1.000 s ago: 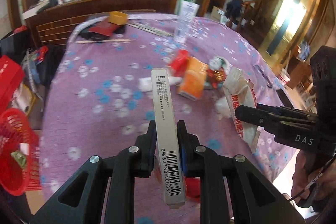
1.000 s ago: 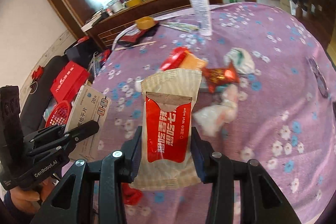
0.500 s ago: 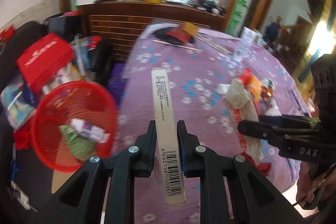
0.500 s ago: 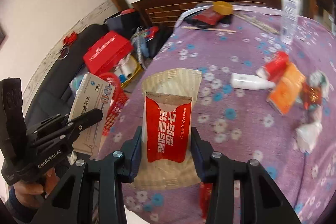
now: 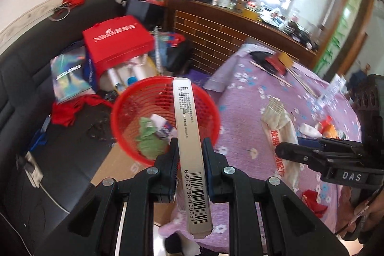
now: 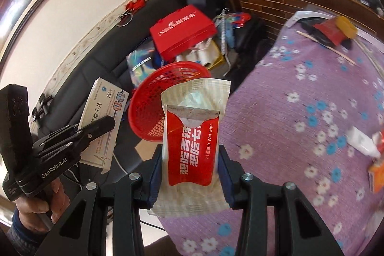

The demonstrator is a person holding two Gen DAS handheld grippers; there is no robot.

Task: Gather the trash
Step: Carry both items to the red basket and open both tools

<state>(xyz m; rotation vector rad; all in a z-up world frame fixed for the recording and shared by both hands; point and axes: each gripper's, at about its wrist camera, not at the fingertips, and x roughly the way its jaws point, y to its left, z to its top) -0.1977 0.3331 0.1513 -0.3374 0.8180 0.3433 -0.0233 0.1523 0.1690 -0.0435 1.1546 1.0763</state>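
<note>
left gripper clamps flat box, tilted down | right gripper grips wet-wipe packet, likewise tilted

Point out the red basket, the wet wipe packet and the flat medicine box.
red basket [image 5: 134, 97]: left wrist view, on its far rim.
wet wipe packet [image 6: 192, 148]: right wrist view, on its red label.
flat medicine box [image 5: 189, 136]: left wrist view, on its narrow printed edge.

- Left gripper: black angular linkage arms, silver screws at the pivots, blue-edged pads; "GenRobot.AI" is printed on its side.
- Right gripper: identical build, a "DAS" label is carried.
- Dark blue sleeve: worn at the left wrist.
</note>
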